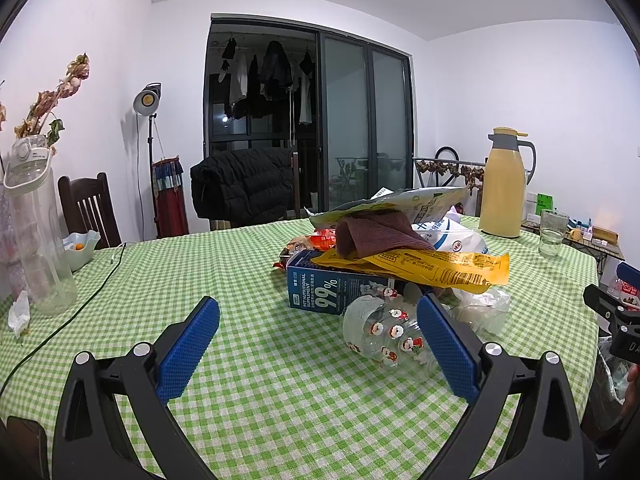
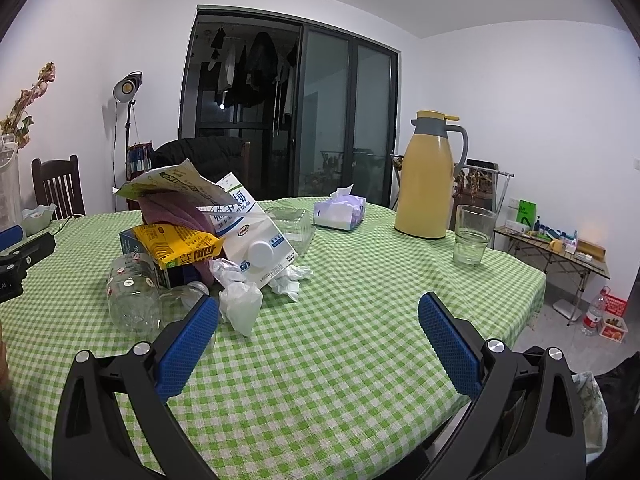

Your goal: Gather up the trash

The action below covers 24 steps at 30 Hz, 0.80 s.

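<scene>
On the desk (image 1: 256,360) trash pile (image 1: 384,248) untouched; left claw (image 1: 318,344) and right claw (image 2: 319,342) both gape empty, next needing closure on nearest jar (image 1: 384,336).

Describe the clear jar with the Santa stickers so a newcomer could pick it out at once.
Start at the trash heap in the middle of the green checked tablecloth. At its near edge, before the blue carton, the jar lies on its side. Its red-and-white Santa stickers set it apart.
</scene>
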Available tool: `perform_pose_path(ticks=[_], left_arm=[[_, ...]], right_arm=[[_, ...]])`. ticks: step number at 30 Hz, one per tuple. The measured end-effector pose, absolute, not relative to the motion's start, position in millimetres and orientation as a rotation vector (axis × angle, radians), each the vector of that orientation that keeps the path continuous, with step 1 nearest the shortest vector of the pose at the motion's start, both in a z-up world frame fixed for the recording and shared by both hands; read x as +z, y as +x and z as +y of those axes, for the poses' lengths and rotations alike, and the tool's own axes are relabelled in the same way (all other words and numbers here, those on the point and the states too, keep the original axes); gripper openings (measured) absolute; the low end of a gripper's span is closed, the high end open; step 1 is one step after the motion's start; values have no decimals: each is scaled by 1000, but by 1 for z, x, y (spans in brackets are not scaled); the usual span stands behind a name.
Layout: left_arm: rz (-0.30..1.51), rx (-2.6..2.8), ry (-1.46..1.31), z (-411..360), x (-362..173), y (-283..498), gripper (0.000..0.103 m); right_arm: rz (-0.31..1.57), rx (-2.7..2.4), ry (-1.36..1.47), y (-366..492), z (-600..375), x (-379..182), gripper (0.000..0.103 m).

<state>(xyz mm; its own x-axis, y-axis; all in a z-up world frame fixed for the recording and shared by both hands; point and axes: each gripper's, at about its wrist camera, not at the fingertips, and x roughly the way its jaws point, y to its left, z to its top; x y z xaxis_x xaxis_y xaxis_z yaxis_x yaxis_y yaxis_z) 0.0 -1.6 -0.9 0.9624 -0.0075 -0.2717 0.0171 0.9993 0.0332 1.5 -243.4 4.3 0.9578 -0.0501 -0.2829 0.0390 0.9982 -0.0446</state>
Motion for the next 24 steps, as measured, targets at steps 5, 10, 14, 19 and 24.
perform_pose_path(ticks=[5, 10, 14, 19, 24], left_arm=[[275, -13, 34, -1, -1, 0, 96], [275, -13, 34, -1, -1, 0, 96], [276, -13, 33, -1, -1, 0, 96], [276, -11, 31, -1, -1, -1, 96], [276, -13, 31, 0, -1, -1, 96]], right_arm=[[291, -49, -41, 2, -243, 2, 96], [296, -48, -41, 1, -243, 1, 96], [294, -49, -42, 0, -244, 2, 96], [298, -47, -44, 1, -243, 1, 96], [296, -45, -47, 0, -242, 1, 96]])
